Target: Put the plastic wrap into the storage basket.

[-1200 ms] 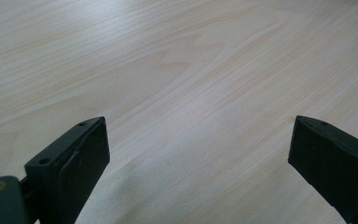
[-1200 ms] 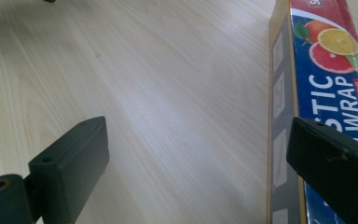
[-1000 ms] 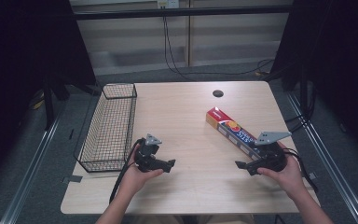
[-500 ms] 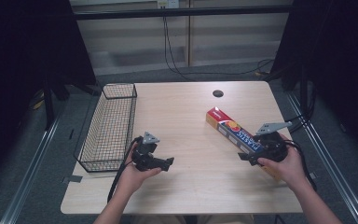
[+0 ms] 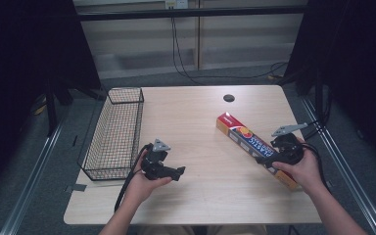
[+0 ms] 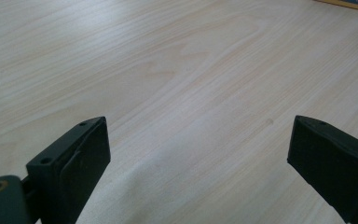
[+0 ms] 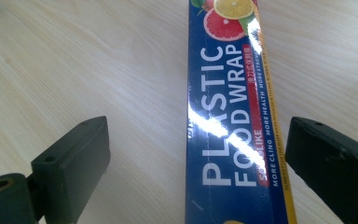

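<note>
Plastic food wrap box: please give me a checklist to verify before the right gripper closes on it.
1. Right gripper open: ok, its jaws stand wide apart.
2. Plastic food wrap box between the jaws: ok, though it lies nearer the right jaw, so centring would help.
3. Jaws touching the box: cannot tell; gaps show on both sides in the right gripper view.
4. Box flat on the table: ok, it lies lengthwise and diagonal.
5. Left gripper out of the way: ok, open over bare wood, apart from the box.
6. Wire basket free to receive: ok, nothing shows inside it.
</note>
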Demonstrator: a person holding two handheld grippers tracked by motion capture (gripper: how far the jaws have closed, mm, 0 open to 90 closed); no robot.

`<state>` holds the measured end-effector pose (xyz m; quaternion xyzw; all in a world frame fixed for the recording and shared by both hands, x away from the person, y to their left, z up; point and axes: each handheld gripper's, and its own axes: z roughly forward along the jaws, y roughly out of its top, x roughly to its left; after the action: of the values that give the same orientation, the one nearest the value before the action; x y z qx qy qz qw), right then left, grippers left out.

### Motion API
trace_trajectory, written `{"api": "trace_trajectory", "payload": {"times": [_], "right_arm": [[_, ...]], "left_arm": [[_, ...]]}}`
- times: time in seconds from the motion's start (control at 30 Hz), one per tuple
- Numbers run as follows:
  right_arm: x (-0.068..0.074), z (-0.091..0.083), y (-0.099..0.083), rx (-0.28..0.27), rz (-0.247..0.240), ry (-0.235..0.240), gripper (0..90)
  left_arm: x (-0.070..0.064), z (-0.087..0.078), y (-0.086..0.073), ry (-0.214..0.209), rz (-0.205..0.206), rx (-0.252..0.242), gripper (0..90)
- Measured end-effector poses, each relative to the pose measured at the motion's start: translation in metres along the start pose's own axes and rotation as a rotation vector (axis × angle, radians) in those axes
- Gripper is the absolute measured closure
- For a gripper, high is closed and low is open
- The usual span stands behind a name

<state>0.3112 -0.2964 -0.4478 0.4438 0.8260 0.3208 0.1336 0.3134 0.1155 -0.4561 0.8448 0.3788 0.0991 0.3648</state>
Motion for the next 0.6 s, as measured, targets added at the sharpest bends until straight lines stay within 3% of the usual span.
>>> {"api": "trace_trajectory", "payload": {"times": [0.07, 0.1, 0.17, 0.23, 0.27, 0.47, 0.6], "right_arm": [[-0.001, 0.000, 0.000, 0.001, 0.012, 0.016, 7.8], [-0.001, 0.001, 0.000, 0.004, -0.006, 0.006, 8.2], [0.000, 0.001, 0.001, 0.019, -0.019, -0.012, 8.3], [-0.002, 0.002, 0.001, 0.020, -0.006, -0.015, 8.3], [-0.003, 0.002, 0.001, 0.036, 0.009, -0.027, 8.3], [-0.011, 0.006, -0.002, 0.071, 0.027, -0.045, 9.3], [-0.013, 0.010, -0.004, 0.091, 0.037, -0.043, 11.0]], "left_arm": [[0.000, 0.000, 0.000, 0.001, 0.007, -0.001, 5.5], [0.001, 0.001, 0.001, 0.008, 0.039, 0.022, 5.5], [0.000, 0.003, 0.002, 0.002, 0.023, 0.008, 5.5], [0.000, 0.002, 0.003, 0.005, 0.048, 0.029, 5.6], [-0.002, 0.004, 0.003, -0.001, 0.028, 0.011, 5.5], [-0.002, 0.003, 0.005, 0.002, 0.048, 0.023, 5.6], [-0.004, 0.002, 0.004, -0.004, 0.033, 0.009, 5.6]]}}
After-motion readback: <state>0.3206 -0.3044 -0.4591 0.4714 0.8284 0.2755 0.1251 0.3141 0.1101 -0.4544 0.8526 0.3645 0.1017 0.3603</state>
